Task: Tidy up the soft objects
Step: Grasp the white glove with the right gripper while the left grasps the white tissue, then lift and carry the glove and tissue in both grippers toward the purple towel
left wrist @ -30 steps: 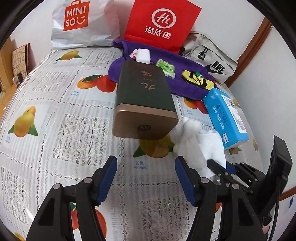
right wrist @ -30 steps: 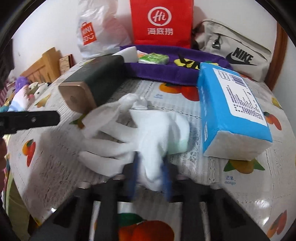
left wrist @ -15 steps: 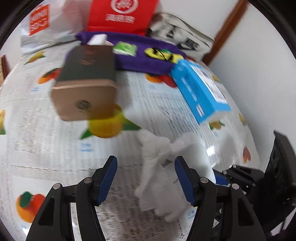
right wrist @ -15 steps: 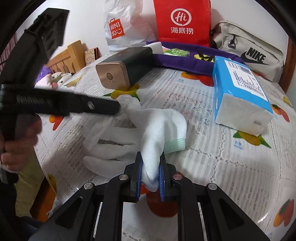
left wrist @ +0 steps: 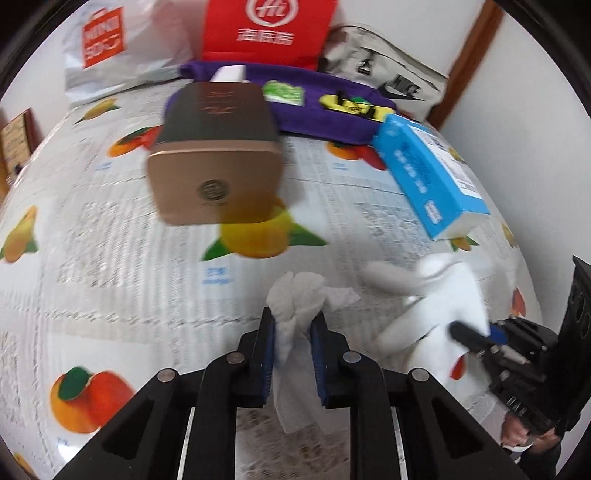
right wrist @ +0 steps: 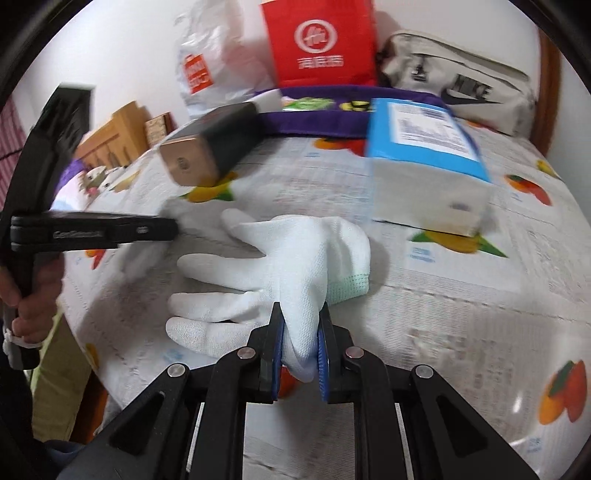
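A: Item one, white glove (right wrist: 291, 258): where is it located?

B: It is clamped at its lower edge between the blue pads of the right gripper (right wrist: 300, 347); the jaws are drawn together on the fabric. The glove's fingers are spread toward the left over the fruit-print tablecloth (right wrist: 461, 295), and the green-edged cuff is turned to the right.

A: Item two?

B: A second white glove (left wrist: 299, 310), bunched and crumpled. It is pinched between the pads of the left gripper (left wrist: 293, 328), jaws closed on it; a wad is pushed out above the fingertips and a strip hangs down below them. In the left view, the first glove (left wrist: 439, 295) is seen to the right, near the blue tissue pack (left wrist: 424, 166).

A: Is contact between the two gloves recorded?

B: It cannot be told; blur is present where the left gripper (right wrist: 162, 230) reaches in.

A: Surroundings?

B: A dark box with a gold end (left wrist: 214, 155) is logged beyond the gloves, lying on its side. Behind it, a purple cloth (left wrist: 325, 118) is listed, carrying small packets. At the wall are entered a red paper bag (left wrist: 266, 29), a white shopping bag (left wrist: 122, 44) and a grey Nike bag (left wrist: 388, 77).
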A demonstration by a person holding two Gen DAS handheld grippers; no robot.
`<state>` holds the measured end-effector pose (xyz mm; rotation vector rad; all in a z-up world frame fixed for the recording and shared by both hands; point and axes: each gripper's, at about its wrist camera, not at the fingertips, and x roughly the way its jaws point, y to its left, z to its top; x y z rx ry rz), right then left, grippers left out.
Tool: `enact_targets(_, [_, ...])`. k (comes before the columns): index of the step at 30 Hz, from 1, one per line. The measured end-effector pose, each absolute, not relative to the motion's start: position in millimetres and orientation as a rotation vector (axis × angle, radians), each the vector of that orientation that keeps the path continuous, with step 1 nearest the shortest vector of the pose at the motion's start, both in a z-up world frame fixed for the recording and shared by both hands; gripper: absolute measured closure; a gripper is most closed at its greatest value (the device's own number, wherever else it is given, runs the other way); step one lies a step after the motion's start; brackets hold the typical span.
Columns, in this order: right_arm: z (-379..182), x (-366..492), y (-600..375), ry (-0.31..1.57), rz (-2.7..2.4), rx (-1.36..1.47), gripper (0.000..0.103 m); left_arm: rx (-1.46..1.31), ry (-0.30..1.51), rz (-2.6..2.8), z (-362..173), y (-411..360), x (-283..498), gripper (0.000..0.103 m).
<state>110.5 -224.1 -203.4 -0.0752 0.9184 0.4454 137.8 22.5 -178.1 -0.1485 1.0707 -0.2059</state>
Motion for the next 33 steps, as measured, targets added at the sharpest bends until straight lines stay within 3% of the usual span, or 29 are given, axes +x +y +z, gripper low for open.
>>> enact_targets(12, [-196, 108, -273, 0.884, 0.334, -0.057, 0.088, -0.193, 1.034, -0.177, -172, 36, 129, 0.087])
enact_targets(33, [-106, 111, -282, 0.763, 0.309, -0.008, 0.088, -0.24, 0.876, -0.159, -82, 52, 125, 0.087])
